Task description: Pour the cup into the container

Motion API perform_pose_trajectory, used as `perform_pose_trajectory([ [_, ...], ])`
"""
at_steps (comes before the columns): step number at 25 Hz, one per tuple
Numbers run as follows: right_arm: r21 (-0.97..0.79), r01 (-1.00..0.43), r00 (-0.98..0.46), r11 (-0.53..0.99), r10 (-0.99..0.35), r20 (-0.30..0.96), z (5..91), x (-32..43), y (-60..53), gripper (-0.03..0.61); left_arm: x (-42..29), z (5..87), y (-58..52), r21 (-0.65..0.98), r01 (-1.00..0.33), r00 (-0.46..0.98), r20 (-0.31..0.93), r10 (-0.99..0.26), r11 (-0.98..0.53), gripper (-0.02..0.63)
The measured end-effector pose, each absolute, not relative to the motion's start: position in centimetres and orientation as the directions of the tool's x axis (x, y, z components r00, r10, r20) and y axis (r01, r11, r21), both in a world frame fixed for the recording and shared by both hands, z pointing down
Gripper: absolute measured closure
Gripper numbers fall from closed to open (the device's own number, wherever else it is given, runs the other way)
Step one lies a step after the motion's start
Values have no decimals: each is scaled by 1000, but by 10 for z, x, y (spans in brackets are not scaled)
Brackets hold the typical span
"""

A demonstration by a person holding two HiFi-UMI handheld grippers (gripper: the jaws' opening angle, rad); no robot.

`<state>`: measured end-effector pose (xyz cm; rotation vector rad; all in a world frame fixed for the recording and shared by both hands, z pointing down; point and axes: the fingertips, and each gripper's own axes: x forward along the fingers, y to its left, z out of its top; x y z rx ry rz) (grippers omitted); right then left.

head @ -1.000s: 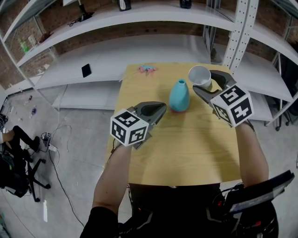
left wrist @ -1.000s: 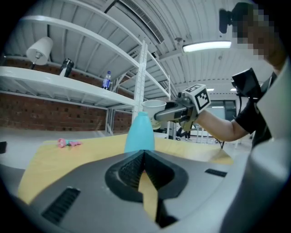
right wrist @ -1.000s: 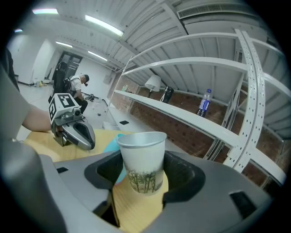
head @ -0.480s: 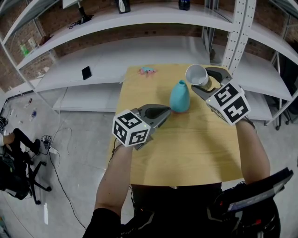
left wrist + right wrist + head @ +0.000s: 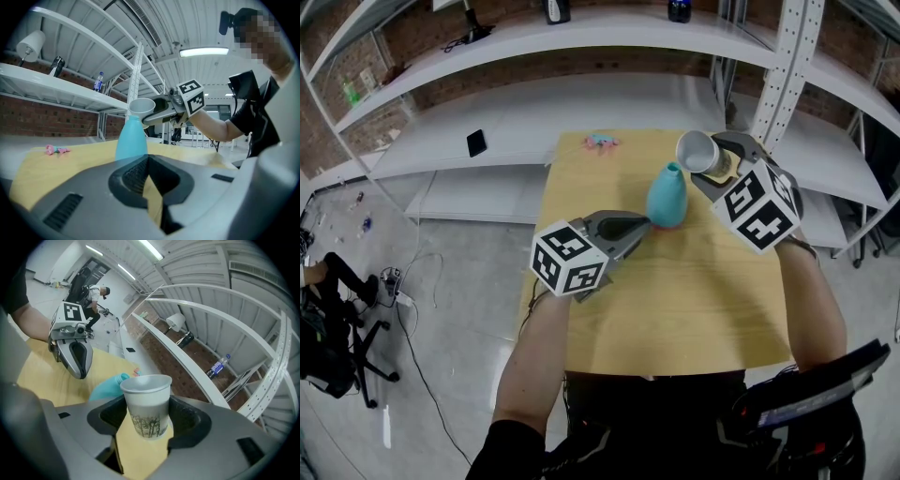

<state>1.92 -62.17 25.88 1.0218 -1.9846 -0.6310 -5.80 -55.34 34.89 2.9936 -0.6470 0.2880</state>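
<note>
A teal narrow-necked vase [image 5: 667,195] stands upright at the far middle of the wooden table [image 5: 675,309]. My right gripper [image 5: 717,161] is shut on a white paper cup [image 5: 700,151], held just right of and above the vase's neck and tipped so its mouth faces the vase. In the right gripper view the cup [image 5: 146,404] sits between the pads with the vase [image 5: 108,385] behind it. My left gripper [image 5: 639,225] is shut with nothing in it, its tip at the vase's lower left side. The left gripper view shows the vase [image 5: 131,138] straight ahead, with the cup [image 5: 141,106] over its mouth.
A small pink object [image 5: 602,141] lies at the table's far edge. White shelves run behind the table, with a black phone [image 5: 474,142] on one and a perforated metal post [image 5: 787,56] at the right. An office chair [image 5: 337,347] stands on the floor at left.
My right gripper has rolled, tipping the cup's mouth further toward the vase. The left gripper's tip has edged closer to the vase's base.
</note>
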Motion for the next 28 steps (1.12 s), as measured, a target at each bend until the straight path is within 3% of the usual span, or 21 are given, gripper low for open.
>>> perform_pose_trajectory([
  [28,829,-254,-248,499,-862,443,255,14,-628,295,-57,347,-549,20,-395,905,181,-386,-918,612],
])
